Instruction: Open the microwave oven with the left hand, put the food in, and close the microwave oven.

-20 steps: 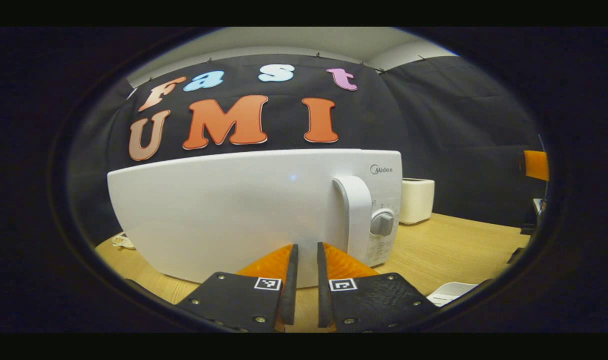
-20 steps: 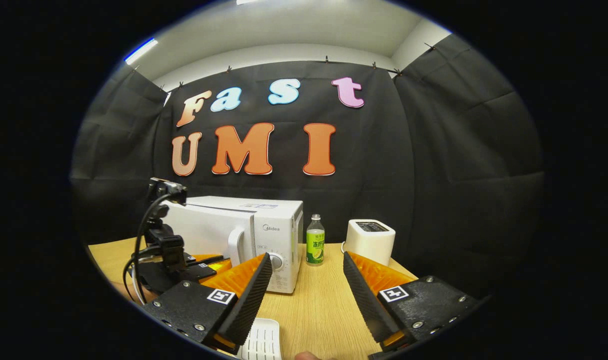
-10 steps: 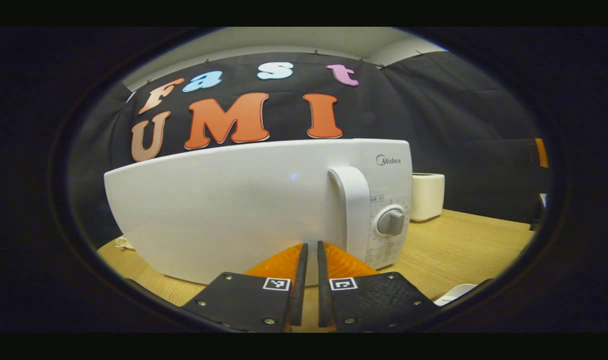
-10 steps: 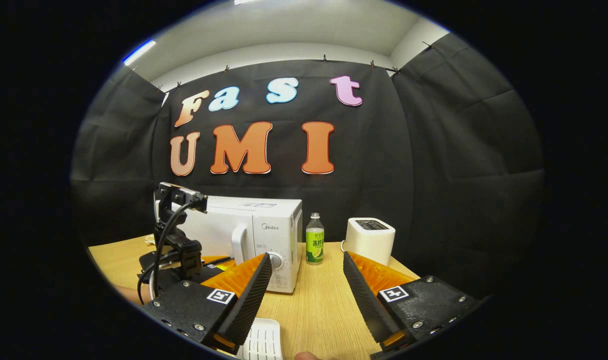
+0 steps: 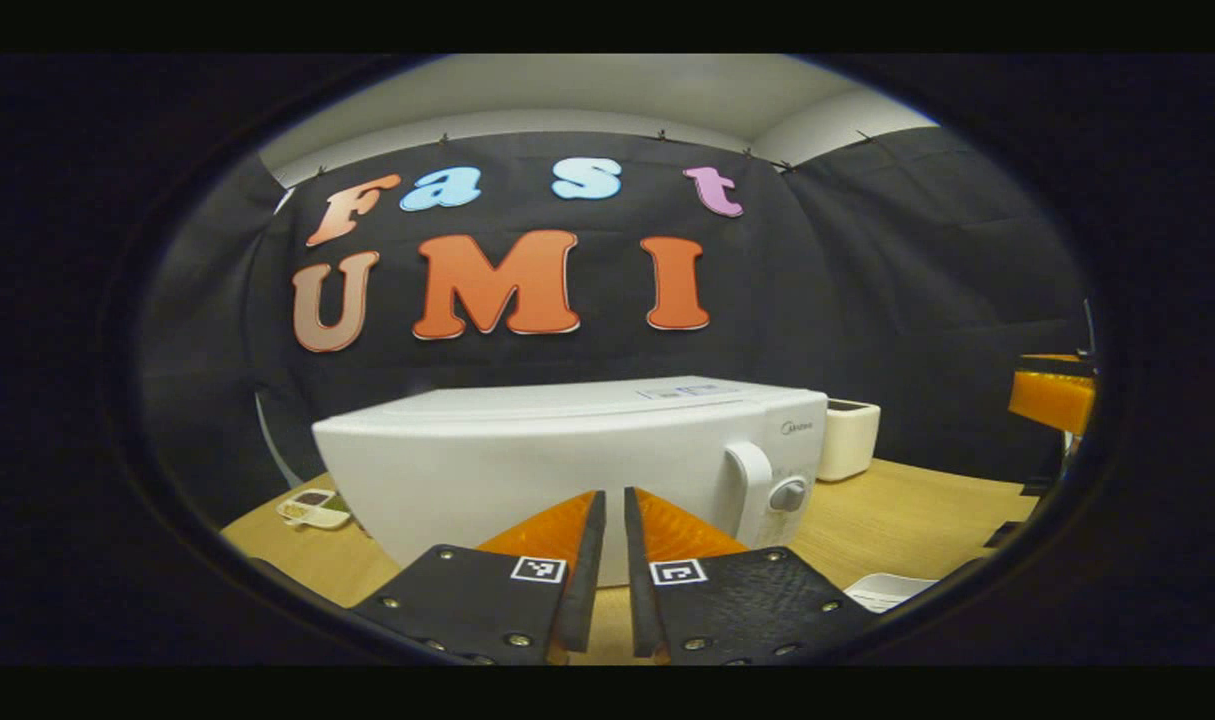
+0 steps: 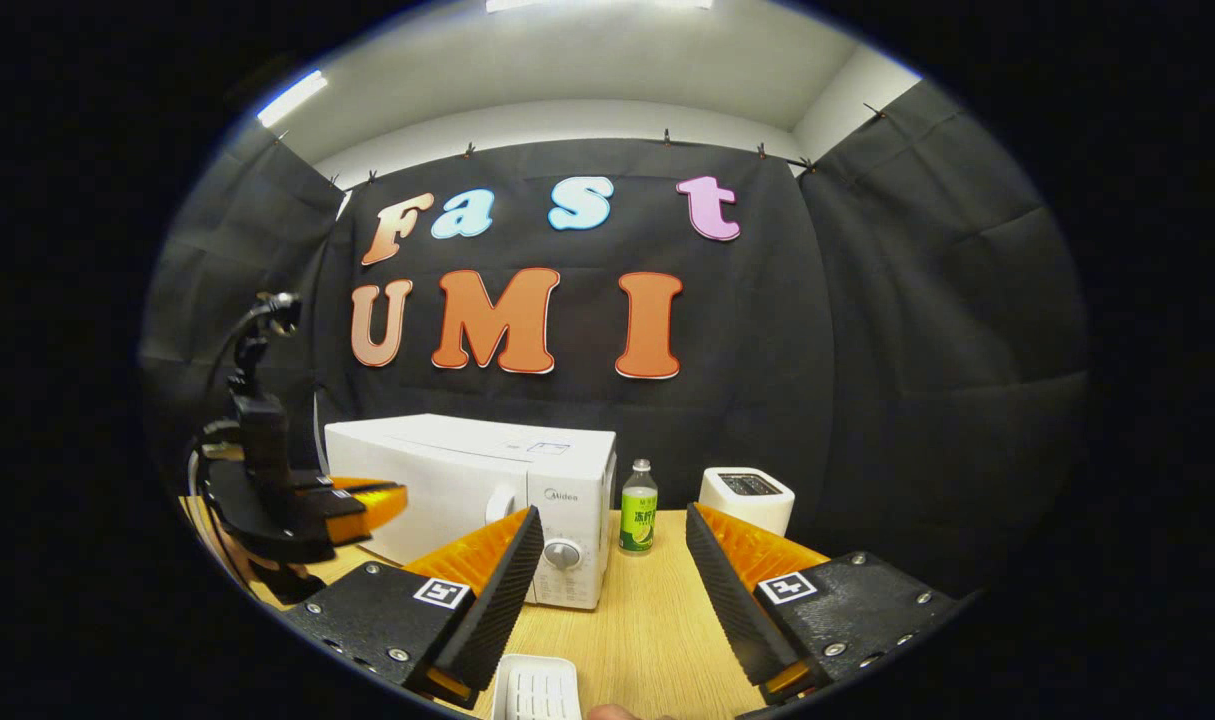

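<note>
- Left gripper view: the left gripper (image 5: 604,545) has its two orange fingers almost together, with a thin gap between them and nothing in it.
- Just beyond the fingertips stands the white microwave oven (image 5: 567,460) on the wooden table (image 5: 917,520), its door closed, with the handle (image 5: 754,490) and knob (image 5: 789,494) toward its right end.
- A small dish of food (image 5: 312,508) lies on the table at the far left of the oven; a white toaster (image 5: 849,438) stands far right.
- Right gripper view: the right gripper (image 6: 615,560) is spread wide and holds nothing.
- The microwave oven (image 6: 467,480) sits ahead and to the left, a green-labelled bottle (image 6: 640,507) just right of it, then the toaster (image 6: 747,498).
- A white slotted tray (image 6: 537,690) lies near, below the fingers.
- The left gripper (image 6: 372,497) hangs at the left, in front of the oven's door.
</note>
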A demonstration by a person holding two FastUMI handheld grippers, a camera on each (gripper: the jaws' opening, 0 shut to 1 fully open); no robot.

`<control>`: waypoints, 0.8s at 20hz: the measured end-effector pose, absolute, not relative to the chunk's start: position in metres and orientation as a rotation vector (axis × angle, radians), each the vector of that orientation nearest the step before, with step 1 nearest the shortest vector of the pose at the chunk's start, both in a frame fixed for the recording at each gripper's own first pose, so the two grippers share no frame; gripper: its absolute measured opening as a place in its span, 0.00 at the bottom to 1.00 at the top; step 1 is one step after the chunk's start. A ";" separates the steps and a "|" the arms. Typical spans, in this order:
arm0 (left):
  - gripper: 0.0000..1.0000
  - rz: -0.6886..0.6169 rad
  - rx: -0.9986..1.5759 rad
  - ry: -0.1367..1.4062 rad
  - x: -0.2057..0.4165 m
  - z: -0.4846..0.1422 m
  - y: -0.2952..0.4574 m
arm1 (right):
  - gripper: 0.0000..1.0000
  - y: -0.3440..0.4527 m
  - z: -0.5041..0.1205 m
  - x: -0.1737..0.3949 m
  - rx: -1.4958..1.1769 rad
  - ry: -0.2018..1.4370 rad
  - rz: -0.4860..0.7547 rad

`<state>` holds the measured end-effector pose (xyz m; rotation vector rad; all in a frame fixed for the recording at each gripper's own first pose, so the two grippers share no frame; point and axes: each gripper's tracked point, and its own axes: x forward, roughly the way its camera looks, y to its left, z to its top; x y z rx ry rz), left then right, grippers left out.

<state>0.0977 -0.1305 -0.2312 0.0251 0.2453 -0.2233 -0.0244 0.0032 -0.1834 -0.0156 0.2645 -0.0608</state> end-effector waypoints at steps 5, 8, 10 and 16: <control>0.40 -0.130 0.087 0.166 0.068 -0.145 -0.044 | 0.90 0.034 -0.145 -0.015 -0.004 0.247 0.009; 0.57 -0.081 0.096 0.152 0.049 -0.106 -0.001 | 0.90 0.046 -0.118 -0.004 -0.017 0.211 0.033; 0.63 -0.066 0.081 0.160 0.035 -0.084 0.016 | 0.90 0.064 -0.103 0.003 0.010 0.203 0.073; 0.84 0.029 0.091 0.081 0.019 -0.011 0.056 | 0.90 0.089 -0.056 0.020 0.049 0.156 0.125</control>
